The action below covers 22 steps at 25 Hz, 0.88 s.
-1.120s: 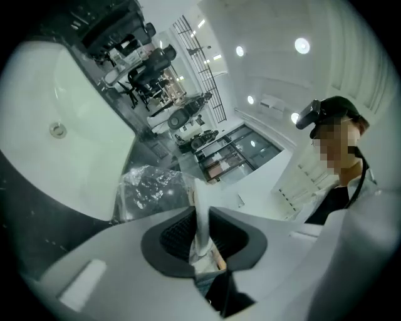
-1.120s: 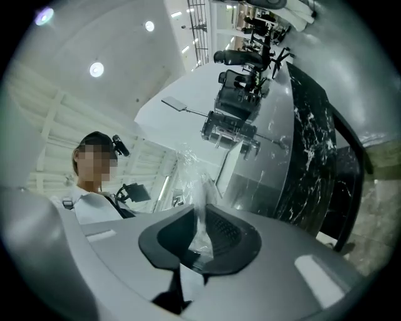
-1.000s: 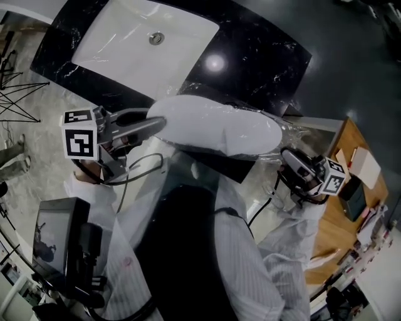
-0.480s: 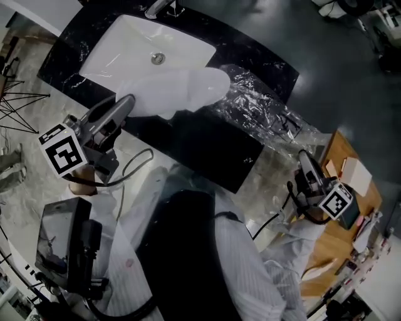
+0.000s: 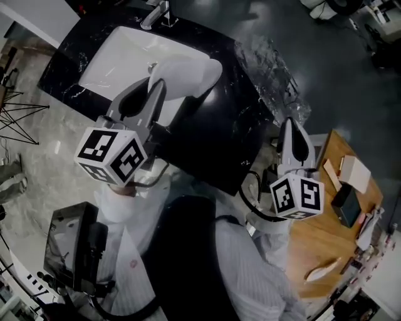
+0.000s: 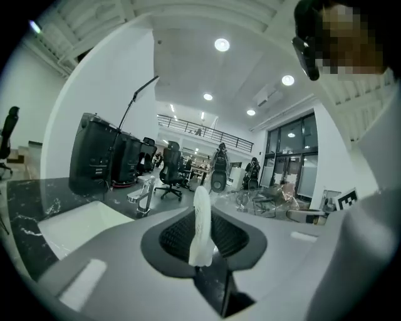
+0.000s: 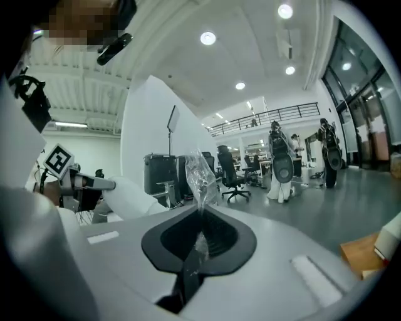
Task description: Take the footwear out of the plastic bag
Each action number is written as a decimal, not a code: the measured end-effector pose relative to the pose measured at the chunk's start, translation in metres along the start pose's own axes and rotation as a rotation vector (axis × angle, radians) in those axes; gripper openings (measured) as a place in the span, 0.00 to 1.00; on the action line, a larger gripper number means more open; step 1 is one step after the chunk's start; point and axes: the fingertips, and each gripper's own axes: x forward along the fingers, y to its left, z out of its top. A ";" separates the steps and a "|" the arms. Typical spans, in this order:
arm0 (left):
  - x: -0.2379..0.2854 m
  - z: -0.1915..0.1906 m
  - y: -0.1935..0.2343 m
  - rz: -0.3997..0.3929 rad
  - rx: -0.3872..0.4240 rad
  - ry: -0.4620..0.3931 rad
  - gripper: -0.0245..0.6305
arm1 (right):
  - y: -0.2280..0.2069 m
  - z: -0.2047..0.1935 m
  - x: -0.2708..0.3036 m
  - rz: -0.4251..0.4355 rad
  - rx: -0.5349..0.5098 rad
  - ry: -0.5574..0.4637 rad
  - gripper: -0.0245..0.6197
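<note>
A white slipper (image 5: pixel 188 74) hangs over the sink, and my left gripper (image 5: pixel 156 86) is shut on its near edge. In the left gripper view the slipper (image 6: pixel 200 216) stands edge-on between the jaws of that gripper (image 6: pixel 203 258). The clear plastic bag (image 5: pixel 270 66) trails up and away over the counter's right end, free of the slipper. My right gripper (image 5: pixel 290 124) is shut on its lower end. From the right gripper view, the crinkled bag (image 7: pixel 202 170) rises out of the shut jaws of that gripper (image 7: pixel 198 241), with the slipper (image 7: pixel 135 195) off to the left.
A white sink basin (image 5: pixel 113 56) with a faucet (image 5: pixel 156 12) is set in the black marble counter (image 5: pixel 210 141). A wooden table (image 5: pixel 335 251) with small items stands at the right. A black device (image 5: pixel 69 244) sits at my lower left.
The slipper has come out of the bag and moved left over the sink with my left gripper. My right gripper has swung inward and up with the empty bag.
</note>
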 end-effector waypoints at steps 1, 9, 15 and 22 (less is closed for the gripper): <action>0.001 0.000 -0.005 0.003 0.014 -0.001 0.14 | 0.009 0.002 0.000 0.002 -0.014 -0.004 0.06; 0.003 0.000 -0.022 0.017 0.081 0.011 0.14 | 0.027 0.005 -0.003 0.022 0.000 -0.011 0.06; 0.002 -0.002 -0.028 0.023 0.103 0.013 0.14 | 0.029 0.005 -0.006 0.029 -0.008 -0.008 0.06; 0.001 -0.004 -0.033 0.022 0.107 0.021 0.14 | 0.030 0.004 -0.011 0.045 0.006 -0.006 0.06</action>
